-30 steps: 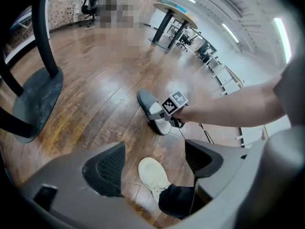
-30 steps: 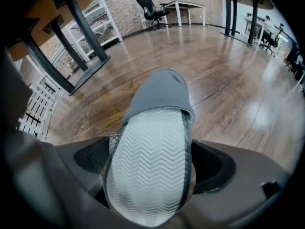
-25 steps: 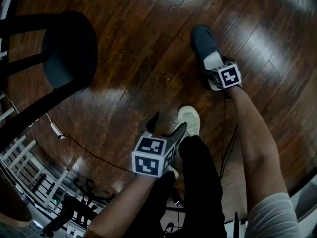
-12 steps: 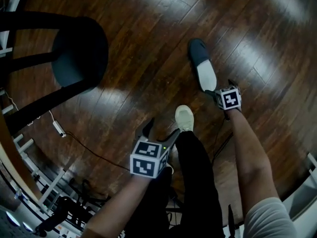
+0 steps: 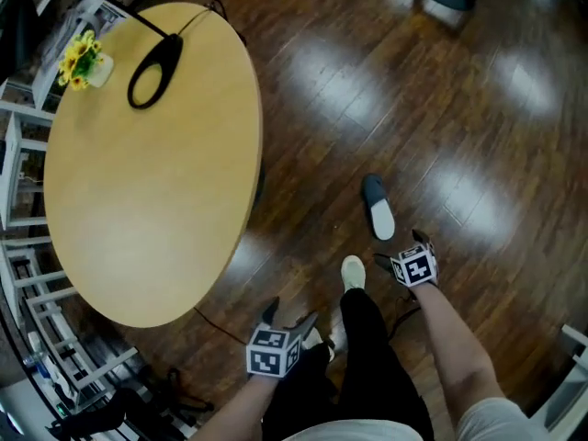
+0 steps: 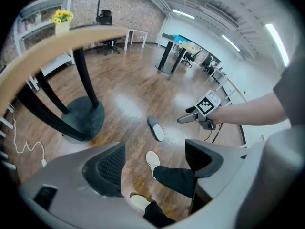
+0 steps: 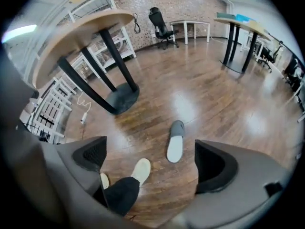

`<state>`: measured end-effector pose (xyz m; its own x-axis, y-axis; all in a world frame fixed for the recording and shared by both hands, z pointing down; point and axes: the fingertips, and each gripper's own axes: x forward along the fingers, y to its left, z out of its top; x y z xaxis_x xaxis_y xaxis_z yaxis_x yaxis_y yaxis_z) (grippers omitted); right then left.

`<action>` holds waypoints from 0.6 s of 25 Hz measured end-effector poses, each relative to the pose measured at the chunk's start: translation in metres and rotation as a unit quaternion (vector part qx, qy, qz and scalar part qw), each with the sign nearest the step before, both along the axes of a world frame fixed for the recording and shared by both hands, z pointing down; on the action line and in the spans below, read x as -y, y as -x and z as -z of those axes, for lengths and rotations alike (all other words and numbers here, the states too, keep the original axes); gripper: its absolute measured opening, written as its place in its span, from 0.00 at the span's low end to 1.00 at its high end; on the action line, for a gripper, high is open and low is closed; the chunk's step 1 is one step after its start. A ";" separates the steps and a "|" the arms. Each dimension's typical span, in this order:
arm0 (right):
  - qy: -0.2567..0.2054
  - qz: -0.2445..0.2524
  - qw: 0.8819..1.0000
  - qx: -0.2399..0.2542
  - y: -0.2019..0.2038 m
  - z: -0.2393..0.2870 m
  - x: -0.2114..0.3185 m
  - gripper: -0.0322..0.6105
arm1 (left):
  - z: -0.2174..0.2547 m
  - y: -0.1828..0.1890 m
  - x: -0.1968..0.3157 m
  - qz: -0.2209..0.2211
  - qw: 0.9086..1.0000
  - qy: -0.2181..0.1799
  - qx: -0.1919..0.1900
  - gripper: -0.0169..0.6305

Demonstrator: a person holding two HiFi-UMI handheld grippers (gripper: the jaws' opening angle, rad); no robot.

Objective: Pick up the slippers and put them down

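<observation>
Glossy dark wood floor (image 5: 459,99) runs beside a round tan table (image 5: 147,173). 1 grey slipper (image 5: 377,208) with a pale insole lies flat on the boards, just ahead of the right gripper (image 5: 401,249) and apart from it. That gripper's jaws stand wide, nothing between them. The left gripper (image 5: 289,312), near the person's cream shoe (image 5: 353,272), is equally wide and empty.

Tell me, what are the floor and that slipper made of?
The floor looks like dark wood planks with a glossy finish: seams run between boards and lights reflect brightly. The slipper seems soft, matte fabric or foam, grey toe, pale insole; which one, I cannot tell.
</observation>
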<state>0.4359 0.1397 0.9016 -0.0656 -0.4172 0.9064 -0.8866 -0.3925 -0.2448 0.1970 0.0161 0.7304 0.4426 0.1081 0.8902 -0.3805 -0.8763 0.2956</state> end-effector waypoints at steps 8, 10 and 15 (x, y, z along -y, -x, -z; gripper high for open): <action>-0.080 0.075 0.994 -0.024 0.088 0.265 0.055 0.93 | 0.192 0.077 0.047 0.071 0.990 -0.074 -0.098 0.64; -0.088 0.111 0.989 -0.031 0.136 0.319 0.070 0.93 | 0.241 0.122 0.056 0.095 0.985 -0.073 -0.122 0.64; -0.118 0.204 0.971 -0.042 0.280 0.435 0.088 0.93 | 0.346 0.252 0.061 0.144 0.970 -0.097 -0.172 0.64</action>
